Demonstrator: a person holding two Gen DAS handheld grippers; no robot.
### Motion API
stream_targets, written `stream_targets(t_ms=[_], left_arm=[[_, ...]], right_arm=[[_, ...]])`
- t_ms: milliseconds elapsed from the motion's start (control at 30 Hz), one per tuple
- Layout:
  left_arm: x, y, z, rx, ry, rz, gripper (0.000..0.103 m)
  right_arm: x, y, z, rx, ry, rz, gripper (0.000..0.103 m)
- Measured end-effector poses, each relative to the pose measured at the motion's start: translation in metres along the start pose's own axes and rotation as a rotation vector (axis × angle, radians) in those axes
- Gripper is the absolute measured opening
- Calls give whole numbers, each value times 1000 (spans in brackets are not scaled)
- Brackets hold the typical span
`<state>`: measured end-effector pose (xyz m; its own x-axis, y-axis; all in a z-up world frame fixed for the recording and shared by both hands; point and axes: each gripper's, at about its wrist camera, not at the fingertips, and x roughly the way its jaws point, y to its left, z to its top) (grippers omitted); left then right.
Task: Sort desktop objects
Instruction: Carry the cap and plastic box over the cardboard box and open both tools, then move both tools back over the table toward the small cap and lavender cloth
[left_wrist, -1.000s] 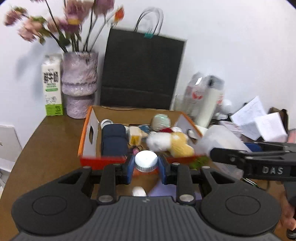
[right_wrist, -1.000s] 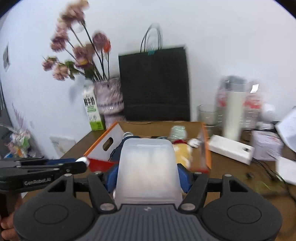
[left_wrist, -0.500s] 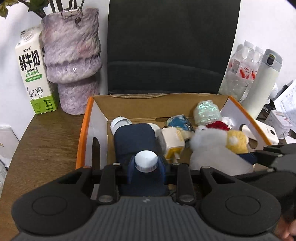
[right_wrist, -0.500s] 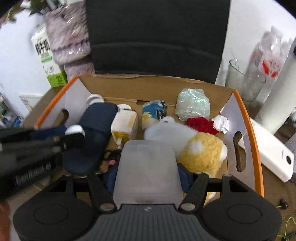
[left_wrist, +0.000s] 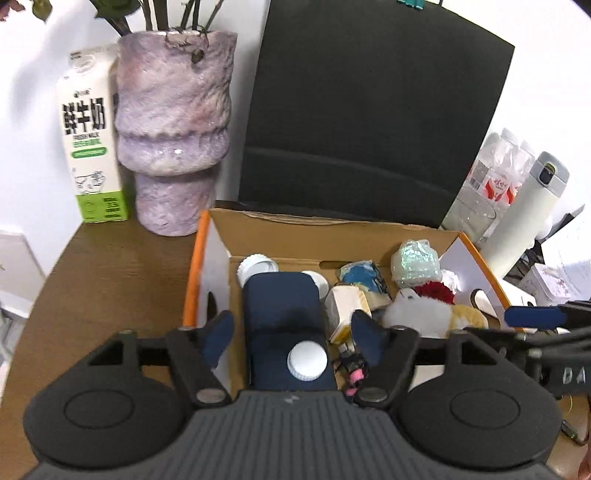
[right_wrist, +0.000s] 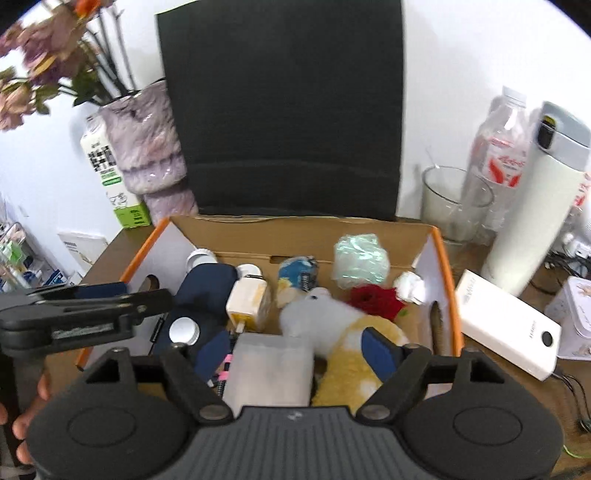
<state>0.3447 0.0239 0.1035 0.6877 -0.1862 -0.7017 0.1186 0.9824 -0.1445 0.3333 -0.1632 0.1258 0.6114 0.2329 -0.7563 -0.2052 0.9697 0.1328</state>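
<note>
Both grippers are hanging over the box and their jaws are opening. The left gripper is releasing the cap, which is lying on the blue pouch inside. The right gripper is letting go of the container, which is in the box beside the plush. It seems best to lift both straight up, so no pad is dragging an item out.

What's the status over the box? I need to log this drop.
Both grippers, left and right, opening over the cardboard box. White cap released onto navy pouch. Translucent container let go. Nothing blocking.
</note>
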Motion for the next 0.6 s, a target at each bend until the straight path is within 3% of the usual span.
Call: stream_targets(t_ms=[167, 267, 400, 500, 600], left_arm=[[-24, -12, -19, 5, 31, 123, 97], [-51, -14, -42, -41, 11, 163, 99], [-93, -30, -87, -3, -80, 149, 103], [-124, -37, -135, -4, -146, 157, 103], [-148, -42, -183, 9, -179, 168, 103]], right_arm=[[-20, -2, -22, 33, -5, -1, 79], [-43, 4, -45, 16, -87, -32, 79], [-77, 14, -86, -25, -214, -62, 84], [-105, 15, -133, -38, -312, -76, 87], [-128, 15, -190, -39, -350, -74, 90]])
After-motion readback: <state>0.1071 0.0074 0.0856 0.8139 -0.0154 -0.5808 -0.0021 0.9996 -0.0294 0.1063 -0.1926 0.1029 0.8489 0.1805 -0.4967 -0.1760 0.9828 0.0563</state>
